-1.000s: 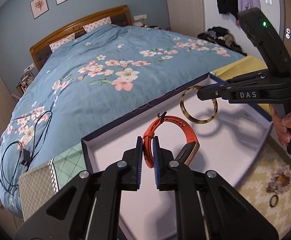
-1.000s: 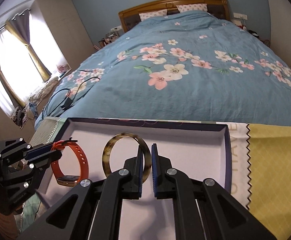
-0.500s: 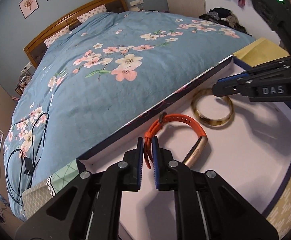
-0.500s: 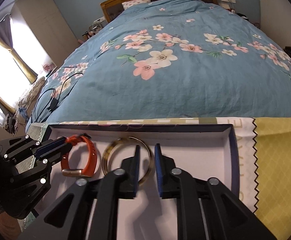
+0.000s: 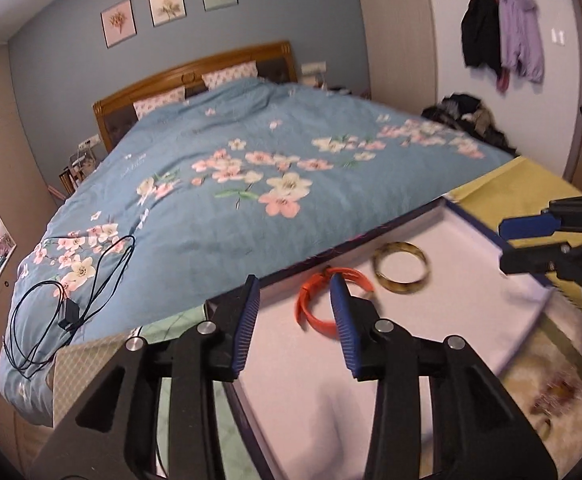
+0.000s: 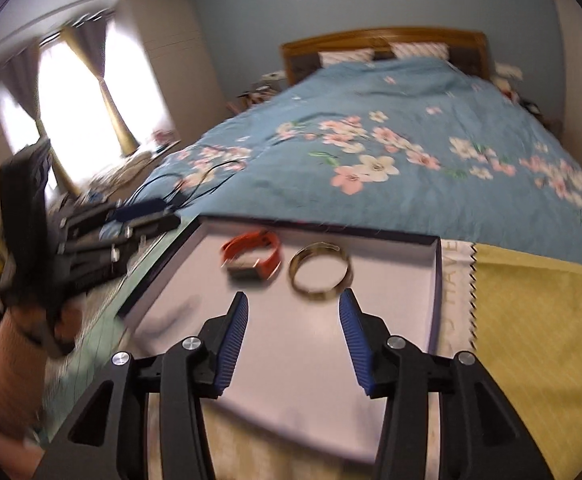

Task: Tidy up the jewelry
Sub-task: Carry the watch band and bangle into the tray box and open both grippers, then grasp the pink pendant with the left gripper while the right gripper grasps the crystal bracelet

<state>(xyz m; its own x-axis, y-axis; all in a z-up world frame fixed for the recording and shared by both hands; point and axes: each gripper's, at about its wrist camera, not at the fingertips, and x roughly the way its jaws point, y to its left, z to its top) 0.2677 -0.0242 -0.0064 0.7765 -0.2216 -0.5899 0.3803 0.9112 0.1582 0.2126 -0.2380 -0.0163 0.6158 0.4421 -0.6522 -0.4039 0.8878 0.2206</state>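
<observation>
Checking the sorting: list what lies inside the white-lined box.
Inside the box: an orange watch band and a tortoiseshell bangle, side by side. The left gripper partly hides the band in its own view.

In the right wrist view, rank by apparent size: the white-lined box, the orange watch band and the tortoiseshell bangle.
1. White-lined dark-rimmed box, by far the largest.
2 and 3. Orange watch band and tortoiseshell bangle look about alike; motion blur leaves them unranked.

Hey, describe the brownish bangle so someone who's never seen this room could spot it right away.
At the foot of the bed with the blue floral duvet sits a shallow dark-rimmed box with a pale lining. Two pieces lie near its far edge: the glossy tortoiseshell bangle is the plain closed ring on the right, beside the orange strap watch.
</observation>
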